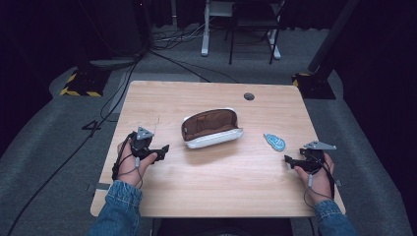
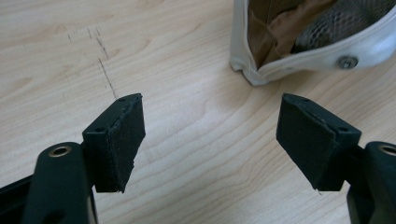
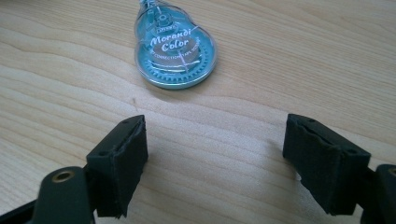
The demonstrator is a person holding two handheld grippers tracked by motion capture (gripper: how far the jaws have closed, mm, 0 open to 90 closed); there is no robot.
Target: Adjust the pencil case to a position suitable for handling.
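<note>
Right gripper low over light wooden table, jaws wide apart, nothing between; teal translucent pear-shaped correction tape dispenser flat on wood just ahead of jaws, untouched. Left gripper gaping, empty; white open pouch with brown lining near, ahead toward table middle

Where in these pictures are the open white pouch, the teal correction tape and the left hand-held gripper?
open white pouch [image 1: 212, 139]: high view, on its white front wall.
teal correction tape [image 3: 175, 51]: right gripper view, on its clear casing, at the label.
left hand-held gripper [image 2: 210, 140]: left gripper view, midway between its open jaws.
</note>
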